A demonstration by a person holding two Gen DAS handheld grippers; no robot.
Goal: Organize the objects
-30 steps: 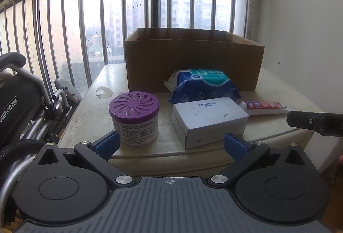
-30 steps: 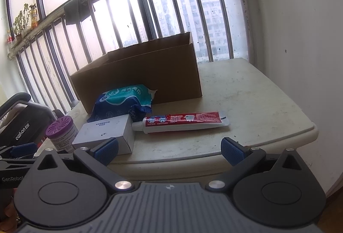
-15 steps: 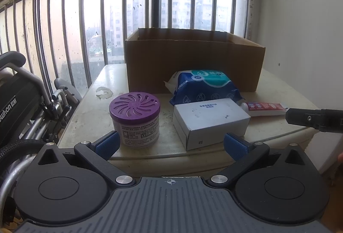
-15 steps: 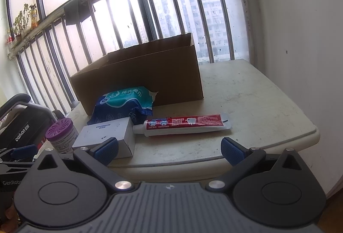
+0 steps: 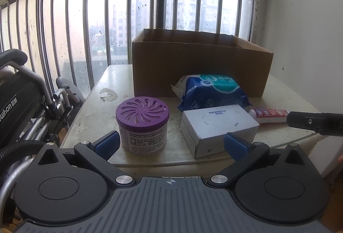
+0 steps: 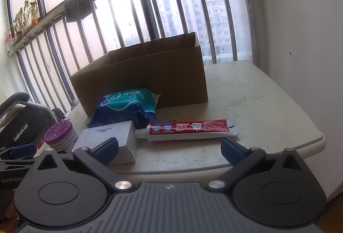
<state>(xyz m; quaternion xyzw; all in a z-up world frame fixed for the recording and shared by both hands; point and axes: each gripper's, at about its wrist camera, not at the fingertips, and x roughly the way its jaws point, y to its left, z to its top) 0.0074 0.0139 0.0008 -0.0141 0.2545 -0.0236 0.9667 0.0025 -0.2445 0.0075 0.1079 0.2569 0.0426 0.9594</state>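
An open cardboard box point(image 5: 199, 70) point(image 6: 141, 80) stands at the back of a worn white table point(image 5: 94, 112) point(image 6: 263, 104). In front of it lie a blue wipes pack point(image 5: 212, 91) point(image 6: 126, 106), a white carton point(image 5: 216, 125) point(image 6: 111, 136), a purple-lidded jar point(image 5: 142, 123) point(image 6: 61, 134) and a red toothpaste tube point(image 5: 270, 115) point(image 6: 188, 129). My left gripper point(image 5: 171, 144) is open at the table's near edge, facing the jar and carton. My right gripper point(image 6: 169, 150) is open just short of the tube, holding nothing.
A folded wheelchair point(image 5: 23, 104) point(image 6: 19, 125) stands left of the table. A barred window railing point(image 5: 120, 18) runs behind the box. A white wall point(image 6: 304, 29) closes the right side. The right gripper's body point(image 5: 315, 121) shows at the left wrist view's right edge.
Both grippers have crept slightly forward toward the table; the objects look a bit nearer. Nothing on the table has moved and both grippers stay open.
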